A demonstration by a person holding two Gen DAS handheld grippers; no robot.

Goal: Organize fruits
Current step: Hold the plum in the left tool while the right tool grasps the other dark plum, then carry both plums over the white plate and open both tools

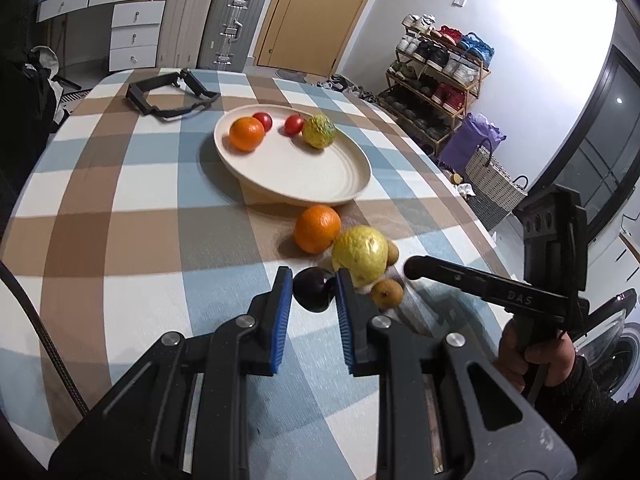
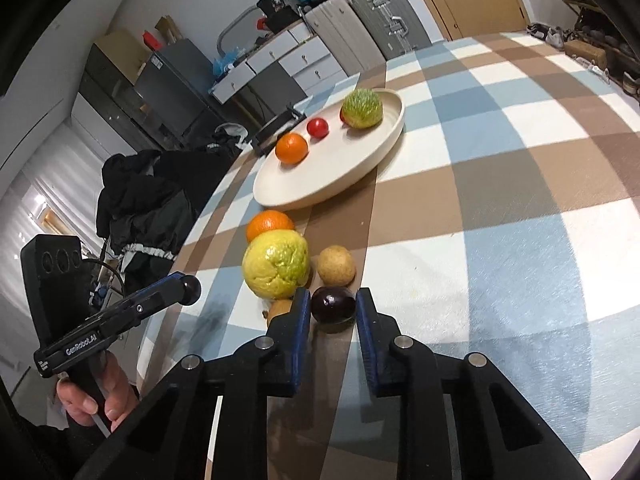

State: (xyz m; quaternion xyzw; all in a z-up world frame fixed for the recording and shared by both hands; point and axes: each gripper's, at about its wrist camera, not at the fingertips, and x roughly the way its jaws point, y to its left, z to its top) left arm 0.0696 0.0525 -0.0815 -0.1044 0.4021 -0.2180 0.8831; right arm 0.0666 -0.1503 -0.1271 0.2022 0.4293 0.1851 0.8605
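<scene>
Hiding partly behind yellow fruit (image 1: pixel 360 254), small brown fruit (image 1: pixel 387 290); left claw (image 1: pixel 313 280), right claw (image 2: pixel 333 298) both closed.

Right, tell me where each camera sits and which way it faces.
Left wrist: on left gripper, angled down toward the plate; own fingers pinch a dark plum; right gripper, right hand at right.
Right wrist: on right gripper, same heading; fingers pinch a dark plum; left gripper, left hand at left.
Shared: plate, loose orange, yellow fruit.

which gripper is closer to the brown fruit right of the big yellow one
Right: the right gripper, gripping a plum, is just in front of the brown fruit; the left gripper is on the yellow fruit's other side.
</scene>
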